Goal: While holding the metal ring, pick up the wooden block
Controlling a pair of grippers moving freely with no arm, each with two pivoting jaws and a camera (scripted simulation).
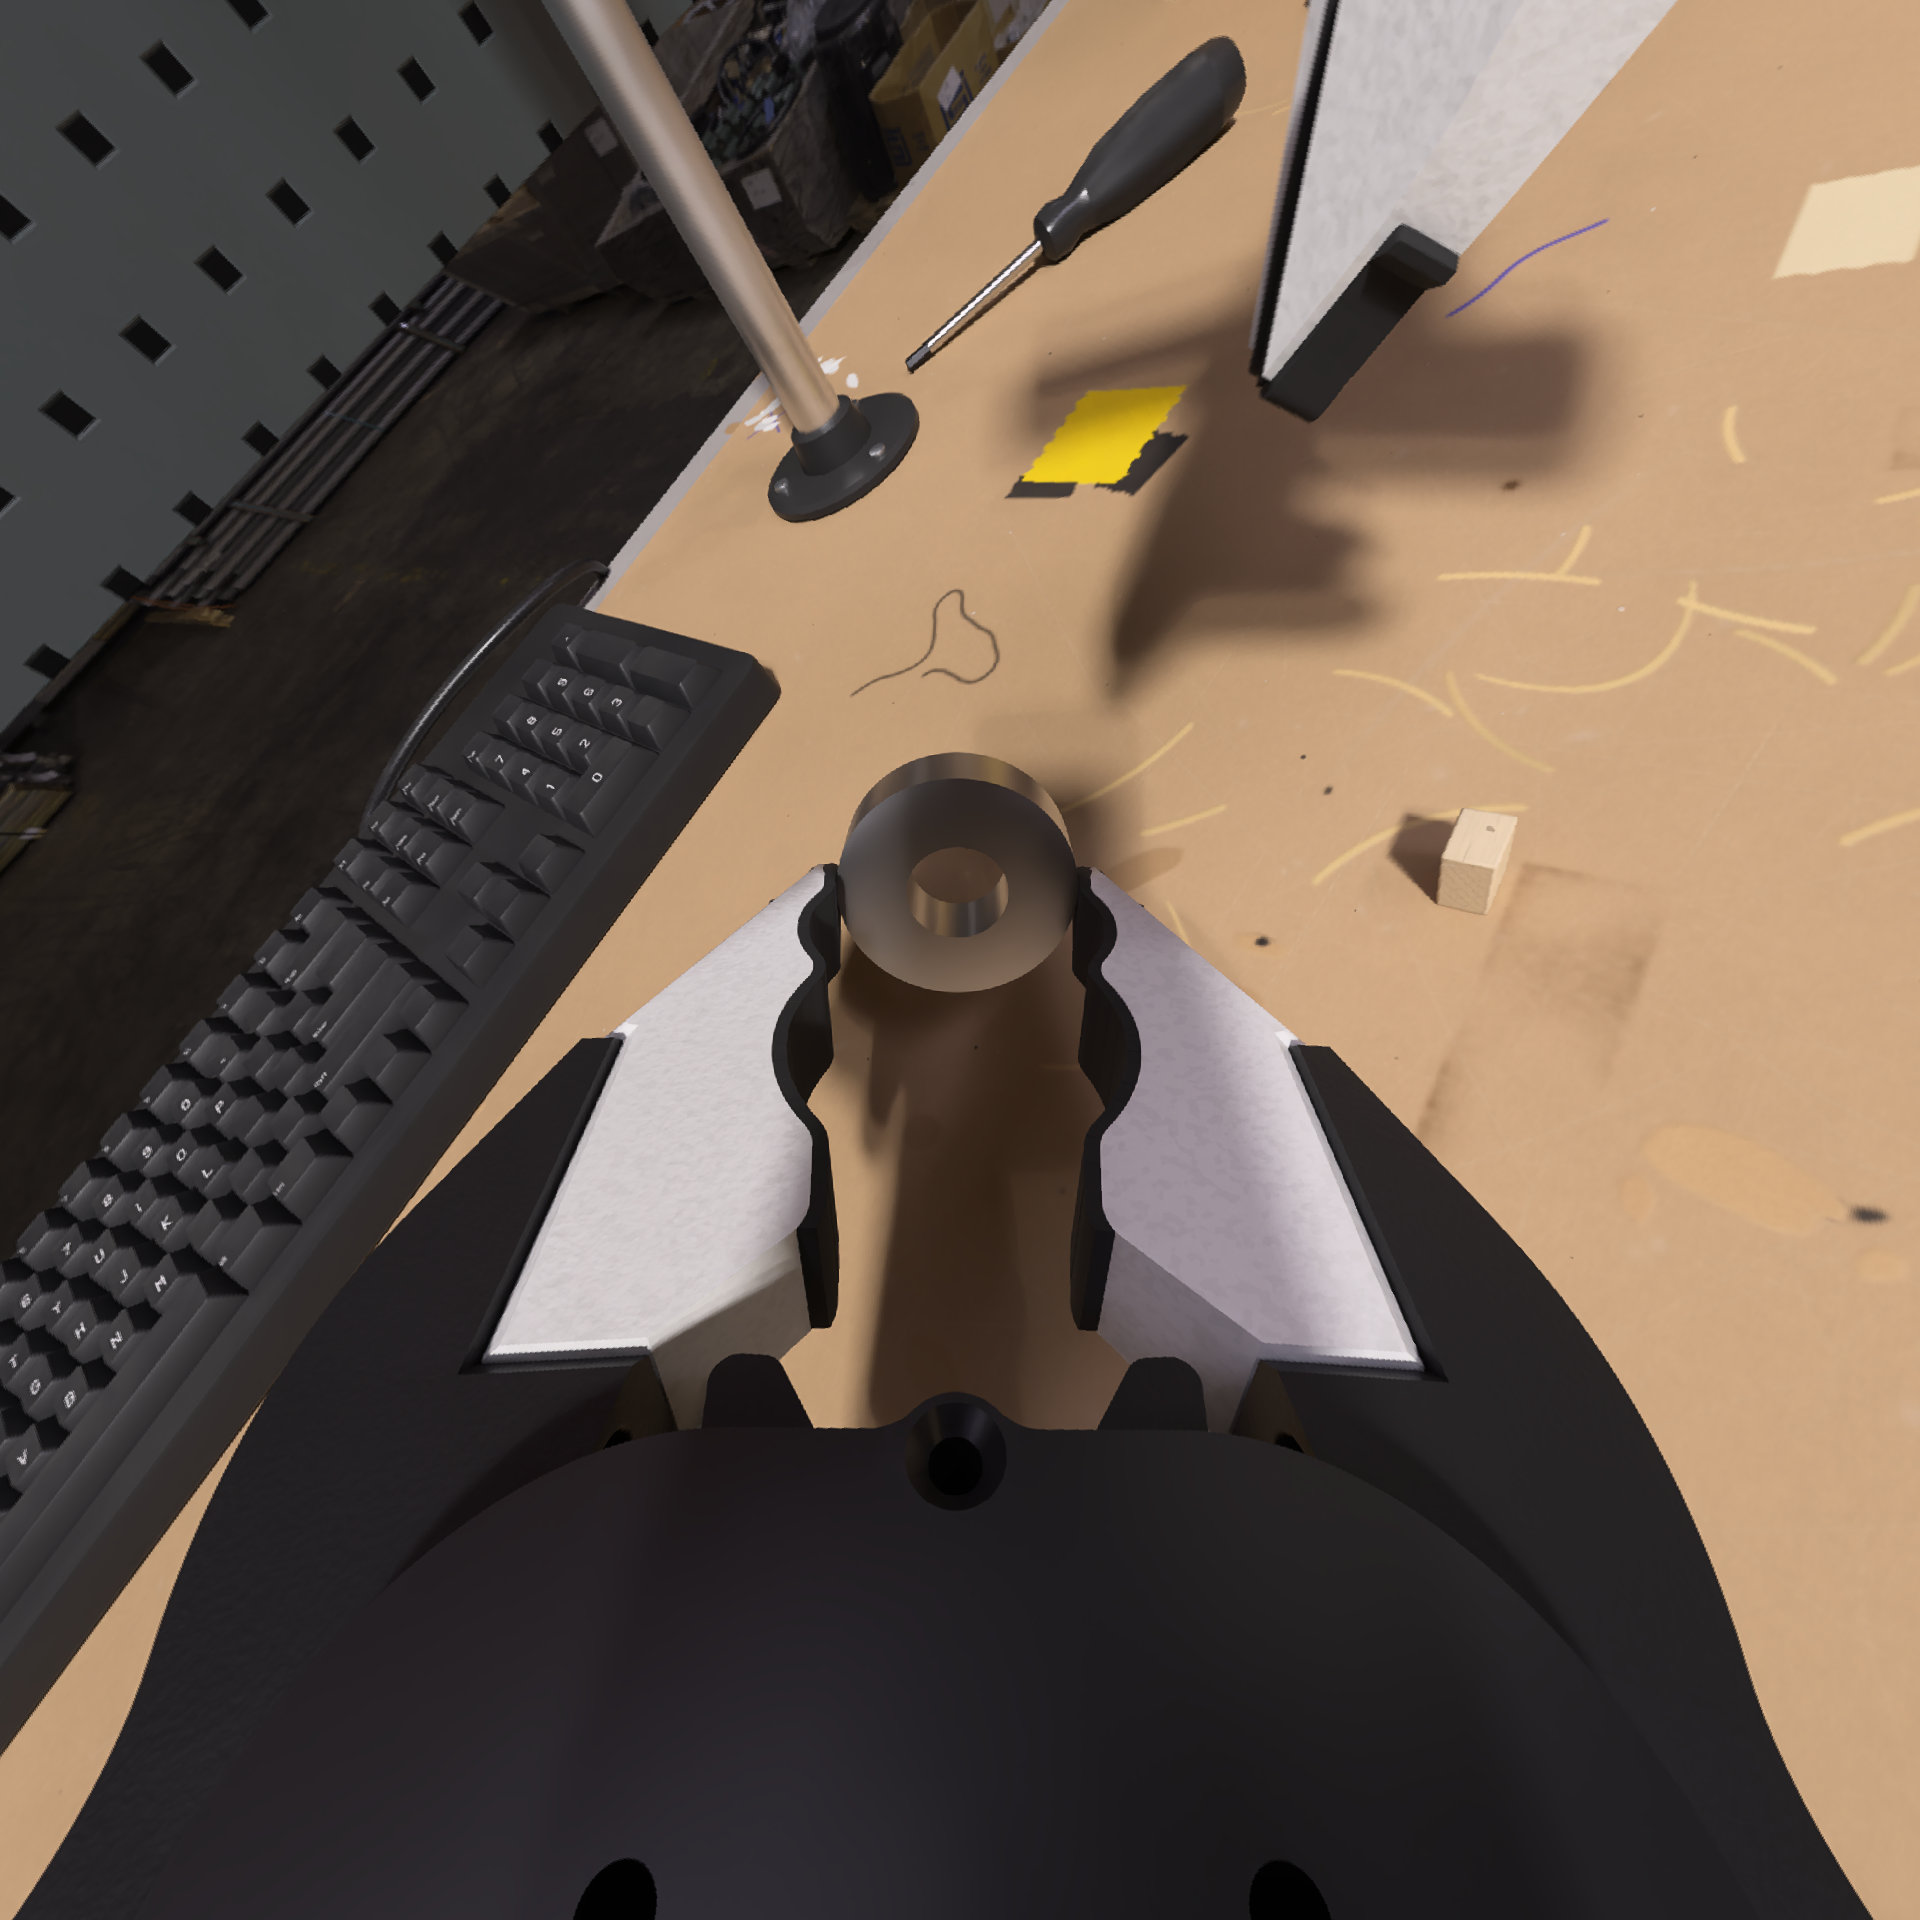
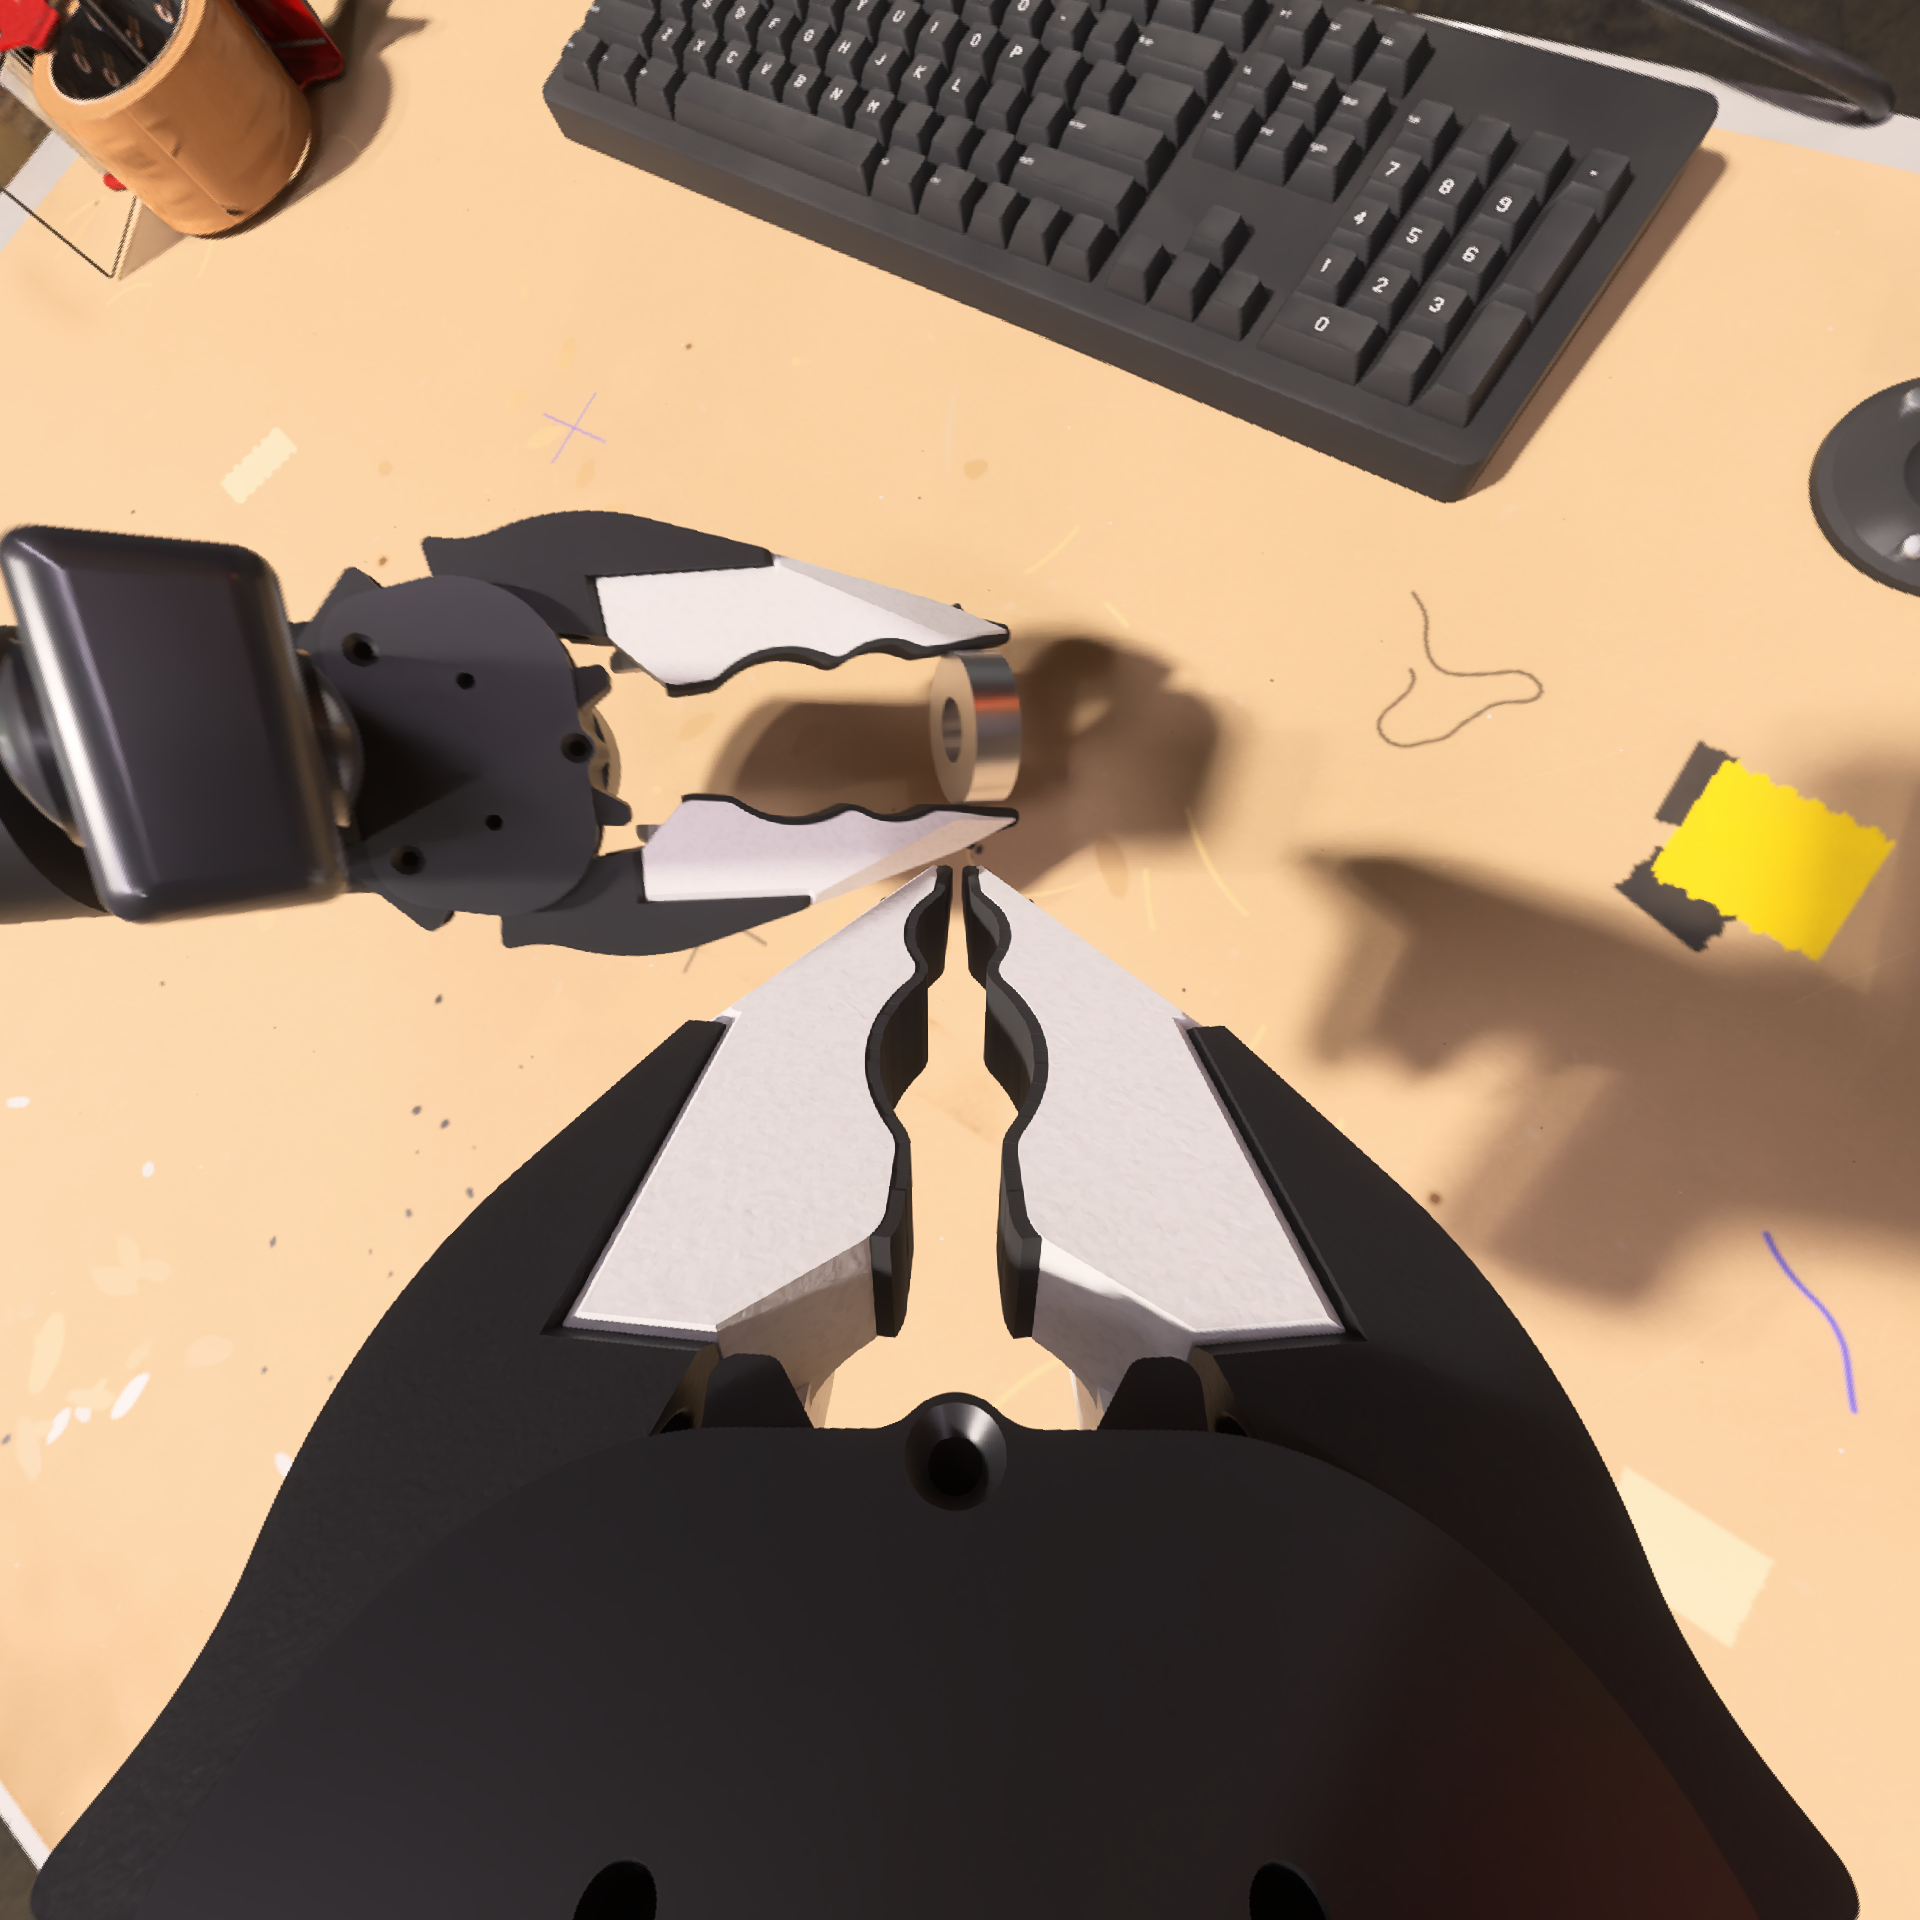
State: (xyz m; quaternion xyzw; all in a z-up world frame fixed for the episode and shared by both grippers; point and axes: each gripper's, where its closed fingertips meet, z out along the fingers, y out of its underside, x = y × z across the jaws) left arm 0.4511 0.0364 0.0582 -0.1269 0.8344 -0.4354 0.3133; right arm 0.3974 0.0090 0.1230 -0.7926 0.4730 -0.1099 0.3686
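left wrist view: small pale wooden block (image 1: 1476, 860) lies at three o'clock of left gripper (image 1: 956, 883) pinching thick grey metal ring (image 1: 956, 873); right gripper (image 2: 957, 881), pressed together, empty.

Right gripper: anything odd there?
Yes. The right gripper is shut on nothing, its tips beside the left gripper, which holds the ring. The block sits untouched on the table.

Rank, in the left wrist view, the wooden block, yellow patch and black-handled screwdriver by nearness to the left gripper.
From the left gripper:
1. Small pale wooden block, on the table to its right.
2. Yellow rectangular patch, ahead, slightly right.
3. Black-handled screwdriver, farthest ahead, near the table's far edge.
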